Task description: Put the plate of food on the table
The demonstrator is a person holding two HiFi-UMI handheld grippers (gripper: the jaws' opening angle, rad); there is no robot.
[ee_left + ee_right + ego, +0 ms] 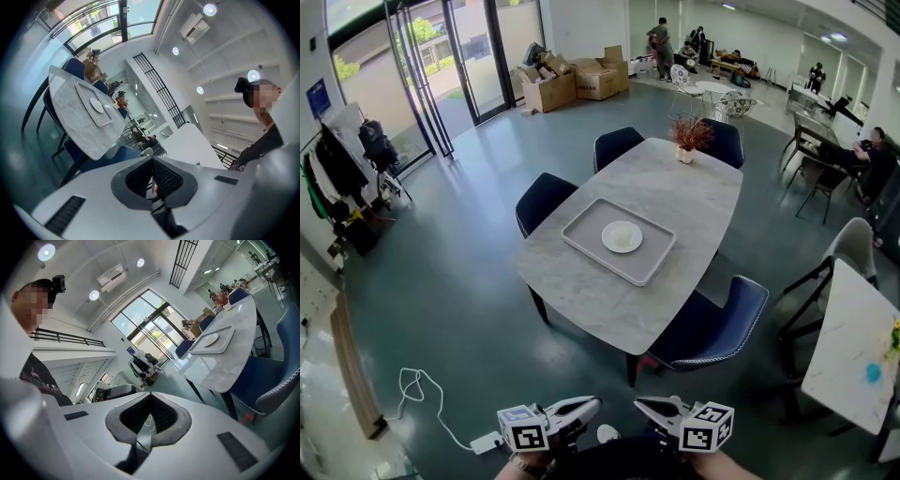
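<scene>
One long grey marble table [609, 300] fills the middle of your head view and stands on a dark, glossy floor [459, 281]. Four dark blue chairs are pushed up to it: one at the near right corner [712, 323], one on the left side [542, 200] and two at the far end [616, 145] [727, 141]. A second, white table [853, 347] shows at the right edge, well apart from the marble one. Far off by the glass doors sits a heap of cardboard boxes [572, 82].

On the marble top lies a rectangular grey tray [581, 246], set at a slant to the table's edges and roughly midway along it. The white plate [622, 236] rests inside that tray, near its middle. What lies on the plate is too small and pale to tell. A small pot of reddish dried twigs [689, 136] stands at the far end of the table, well apart from the tray.

You hold both grippers low at the bottom of the head view, far from the table, with their tips angled towards each other. Your left gripper [586, 406] has its jaws pressed together at the tips with nothing between them. Your right gripper [652, 406] is likewise clenched and empty. A white cable [422, 389] loops on the floor to your left.
</scene>
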